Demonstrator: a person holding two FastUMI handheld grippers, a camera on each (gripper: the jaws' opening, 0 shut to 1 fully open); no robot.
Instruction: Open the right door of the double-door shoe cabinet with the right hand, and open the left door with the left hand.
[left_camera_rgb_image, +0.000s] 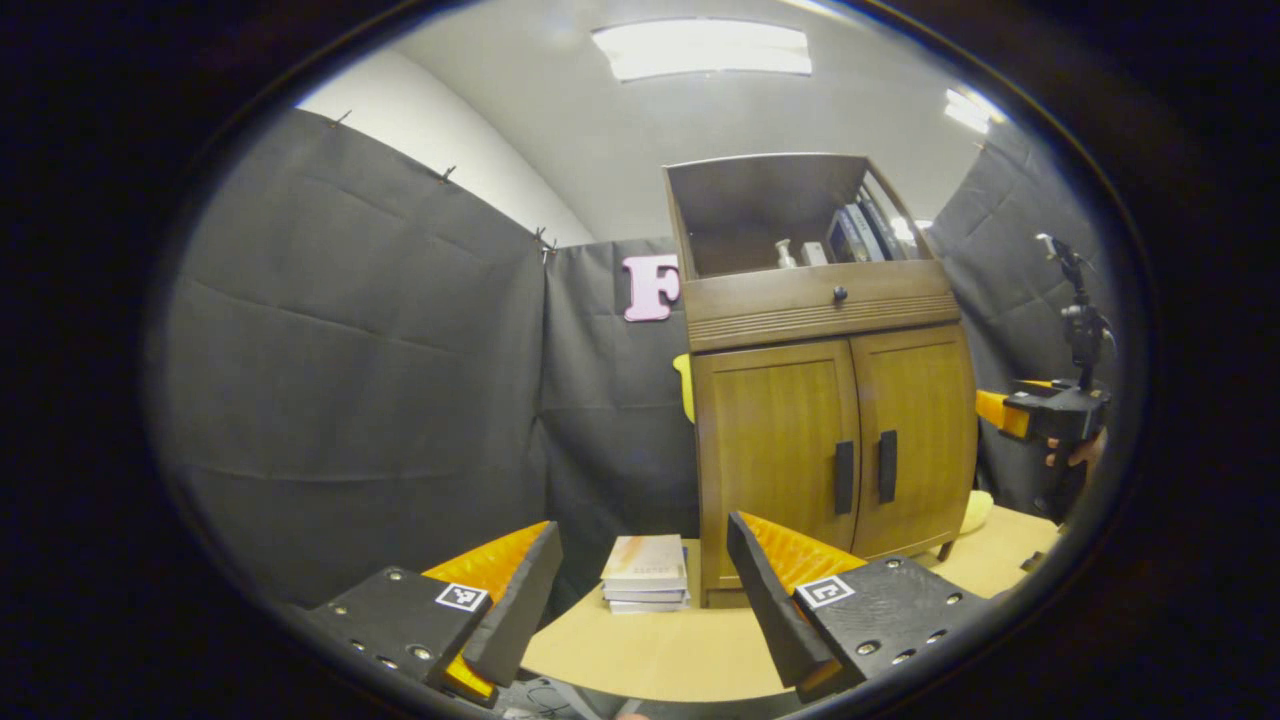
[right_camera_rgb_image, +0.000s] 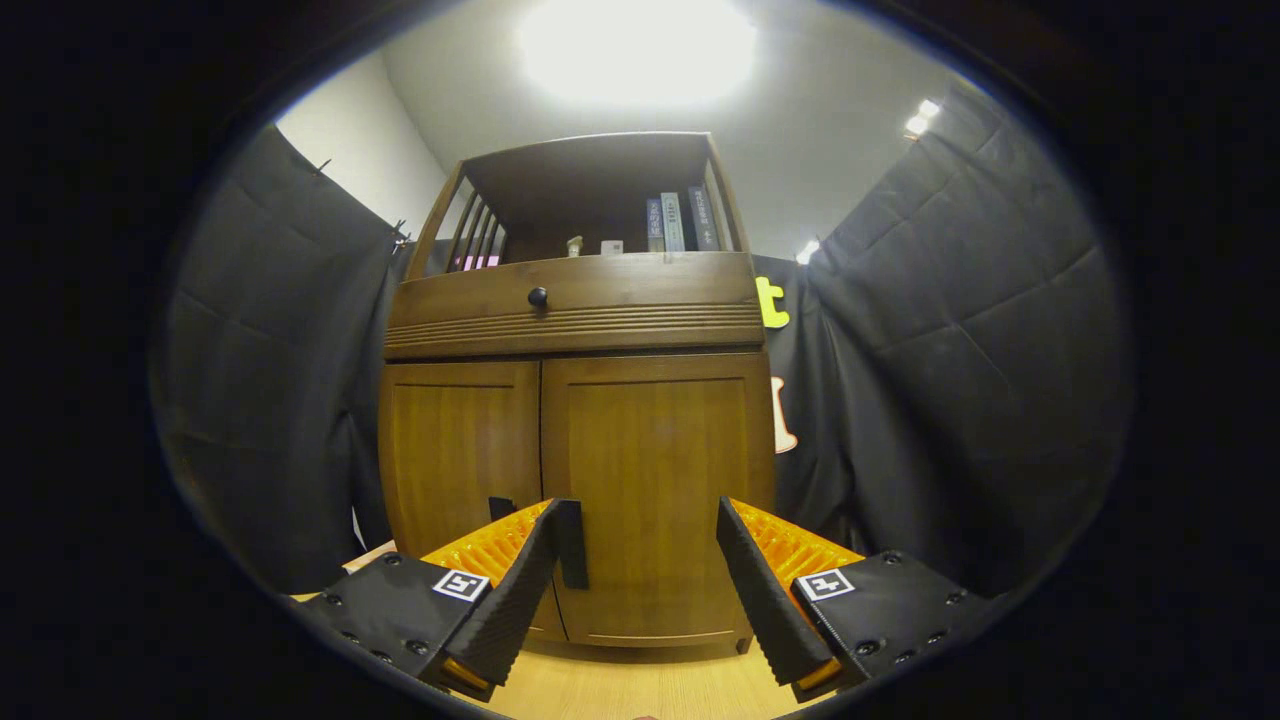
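The wooden shoe cabinet stands on the table with both doors shut. In the left gripper view its left door (left_camera_rgb_image: 775, 450) and right door (left_camera_rgb_image: 915, 440) meet at two black vertical handles (left_camera_rgb_image: 844, 477) (left_camera_rgb_image: 887, 466). My left gripper (left_camera_rgb_image: 640, 590) is open, well short of the cabinet and off to its left. Beside the cabinet's right edge a hand holds the right gripper (left_camera_rgb_image: 1040, 415). In the right gripper view my right gripper (right_camera_rgb_image: 640, 580) is open, close in front of the right door (right_camera_rgb_image: 655, 460). That door's handle (right_camera_rgb_image: 572, 545) sits just beside my left finger (right_camera_rgb_image: 520, 590), untouched.
A stack of books (left_camera_rgb_image: 645, 575) lies on the light wooden table (left_camera_rgb_image: 660, 655) left of the cabinet. Above the doors are a drawer with a round knob (left_camera_rgb_image: 840, 294) and an open shelf with books (left_camera_rgb_image: 855, 235). A black stand (left_camera_rgb_image: 1085, 320) rises at the far right.
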